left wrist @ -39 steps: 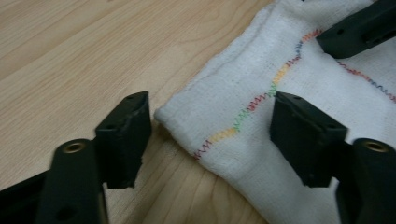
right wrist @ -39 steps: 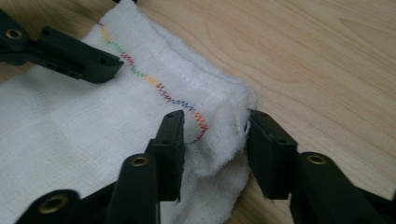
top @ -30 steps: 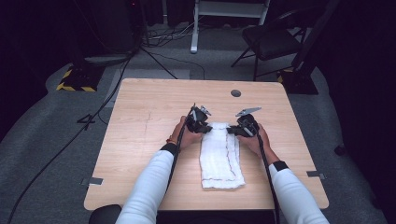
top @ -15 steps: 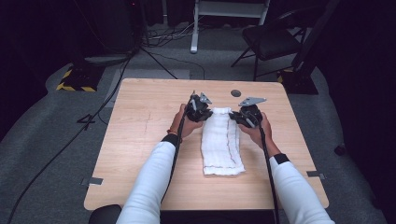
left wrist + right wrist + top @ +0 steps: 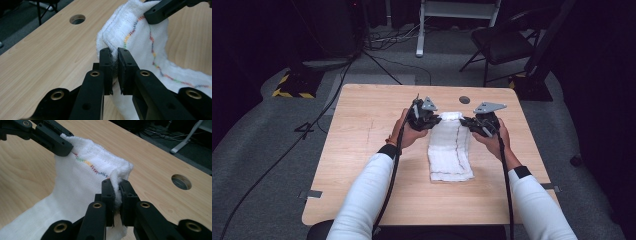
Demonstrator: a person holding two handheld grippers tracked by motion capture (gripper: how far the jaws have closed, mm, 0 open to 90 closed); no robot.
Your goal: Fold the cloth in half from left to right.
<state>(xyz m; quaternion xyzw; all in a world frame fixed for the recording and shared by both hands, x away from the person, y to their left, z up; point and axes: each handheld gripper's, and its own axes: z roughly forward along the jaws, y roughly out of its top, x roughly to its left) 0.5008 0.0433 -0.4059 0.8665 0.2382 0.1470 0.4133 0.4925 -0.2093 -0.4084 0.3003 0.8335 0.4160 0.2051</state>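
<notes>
A folded white towel with a rainbow-stitched line lies lengthwise on the wooden table, its far end lifted. My left gripper is shut on the towel's far left corner. My right gripper is shut on the far right corner. In the left gripper view the other gripper's jaw tip shows pinching the towel at the top right. In the right gripper view the other gripper's jaw holds the towel at the upper left. The near end of the towel rests flat on the table.
A round cable hole sits in the table just beyond the towel. A black chair and a white stand are on the floor behind the table. Cables trail from both grippers toward the table's near edge.
Both grippers have moved away from me toward the far edge, carrying the towel's far end with them; the towel has slid farther up the table.
</notes>
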